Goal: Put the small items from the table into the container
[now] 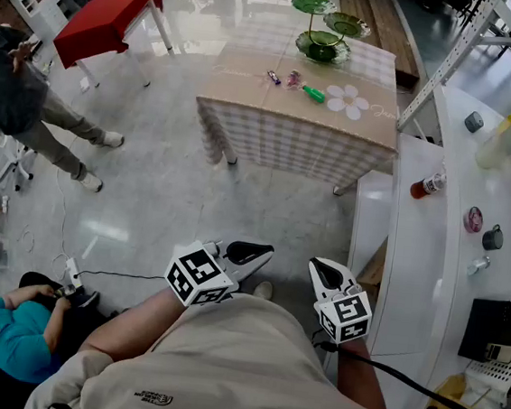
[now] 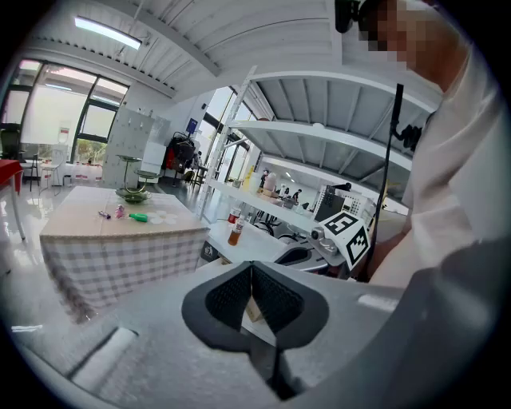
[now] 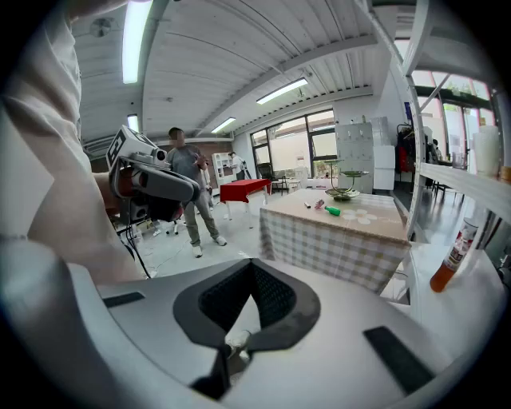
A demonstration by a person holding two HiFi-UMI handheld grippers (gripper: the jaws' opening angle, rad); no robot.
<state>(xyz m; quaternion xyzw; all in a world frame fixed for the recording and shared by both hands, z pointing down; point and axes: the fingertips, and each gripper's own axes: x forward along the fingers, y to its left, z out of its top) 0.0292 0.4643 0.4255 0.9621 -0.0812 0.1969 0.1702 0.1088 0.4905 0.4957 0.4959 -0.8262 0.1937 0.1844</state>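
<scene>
A checked tabletop (image 1: 251, 76) on the glossy floor (image 1: 166, 190) bears a green tiered dish (image 1: 323, 35) and perhaps a green marker (image 1: 313, 93). The left tool (image 1: 252, 250) and right tool (image 1: 325, 271) are closed and empty.

Open floor (image 1: 165, 199) before table (image 1: 290, 135); white counter (image 1: 411, 279) alongside, right.

Left gripper (image 1: 249, 252) and right gripper (image 1: 327, 274) sit side by side at lower centre of frame, both angled downward, jaws closed together, nothing between them.
</scene>
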